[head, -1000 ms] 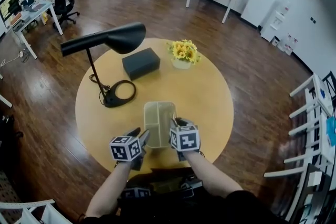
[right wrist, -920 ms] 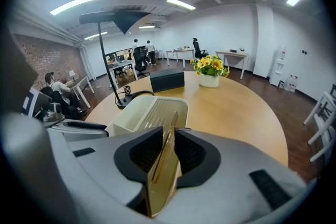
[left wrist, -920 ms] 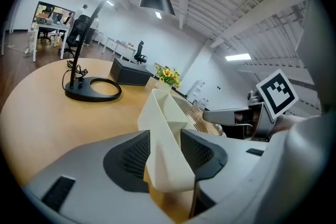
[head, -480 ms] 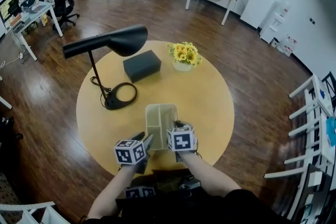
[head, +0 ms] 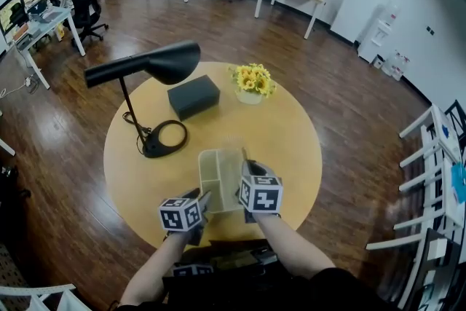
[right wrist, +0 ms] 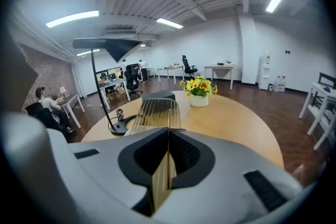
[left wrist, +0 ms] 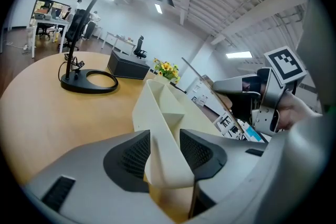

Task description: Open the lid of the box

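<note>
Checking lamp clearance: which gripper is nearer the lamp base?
Left. The left gripper, clamped on the box, sits near-side of the lamp base; the right gripper, closing on the lid, across the box.

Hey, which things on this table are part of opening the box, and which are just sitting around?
In the job: box, held by the left gripper; lid, with the right gripper jaws closing on it.
Lying about: desk lamp, black case, yellow flowers.

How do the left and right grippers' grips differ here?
The left gripper clamps the cream box by its thick wall; the right gripper pinches the thin clear lid. Left jaws stand wide; right jaws are closing, nearly together. Both work at the box's near end.
</note>
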A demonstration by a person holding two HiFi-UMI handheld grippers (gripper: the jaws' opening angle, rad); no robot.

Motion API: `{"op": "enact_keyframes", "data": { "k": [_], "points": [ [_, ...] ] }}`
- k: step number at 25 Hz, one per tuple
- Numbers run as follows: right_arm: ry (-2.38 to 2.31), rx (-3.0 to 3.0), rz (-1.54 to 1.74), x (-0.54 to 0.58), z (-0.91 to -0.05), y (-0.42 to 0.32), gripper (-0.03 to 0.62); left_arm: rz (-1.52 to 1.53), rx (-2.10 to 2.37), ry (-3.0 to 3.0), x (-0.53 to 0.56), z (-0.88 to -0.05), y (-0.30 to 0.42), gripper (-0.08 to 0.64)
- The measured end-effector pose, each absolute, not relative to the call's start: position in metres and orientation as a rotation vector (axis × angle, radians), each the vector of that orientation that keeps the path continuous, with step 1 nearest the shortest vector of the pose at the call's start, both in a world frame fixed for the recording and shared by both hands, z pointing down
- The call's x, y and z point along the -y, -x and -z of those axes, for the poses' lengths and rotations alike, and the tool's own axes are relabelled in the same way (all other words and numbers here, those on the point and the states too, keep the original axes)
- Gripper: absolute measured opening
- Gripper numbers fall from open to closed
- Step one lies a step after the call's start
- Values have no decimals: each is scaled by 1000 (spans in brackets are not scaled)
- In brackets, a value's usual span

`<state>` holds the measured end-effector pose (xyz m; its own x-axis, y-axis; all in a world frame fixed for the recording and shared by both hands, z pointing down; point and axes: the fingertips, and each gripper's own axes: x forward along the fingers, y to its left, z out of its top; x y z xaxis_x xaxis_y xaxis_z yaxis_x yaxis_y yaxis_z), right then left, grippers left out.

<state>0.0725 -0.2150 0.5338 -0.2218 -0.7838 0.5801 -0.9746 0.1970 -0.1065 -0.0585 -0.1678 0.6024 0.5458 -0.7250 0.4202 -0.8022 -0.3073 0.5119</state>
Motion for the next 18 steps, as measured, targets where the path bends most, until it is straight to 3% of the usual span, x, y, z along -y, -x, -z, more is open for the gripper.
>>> {"op": "enact_keyframes", "data": {
  "k": [4, 9, 18],
  "points": [
    [-1768, 2003, -626, 232, -531, -147, 9, -136, 1232, -2079, 167, -601, 60, 158],
    [-1807, 1751, -654, 242, -598, -245, 9, -78, 1237, -2075, 165, -597, 62, 158],
    [-1805, 1631, -853, 238, -695, -266, 11, -13, 1278, -2049, 168, -591, 68, 158]
  ]
}}
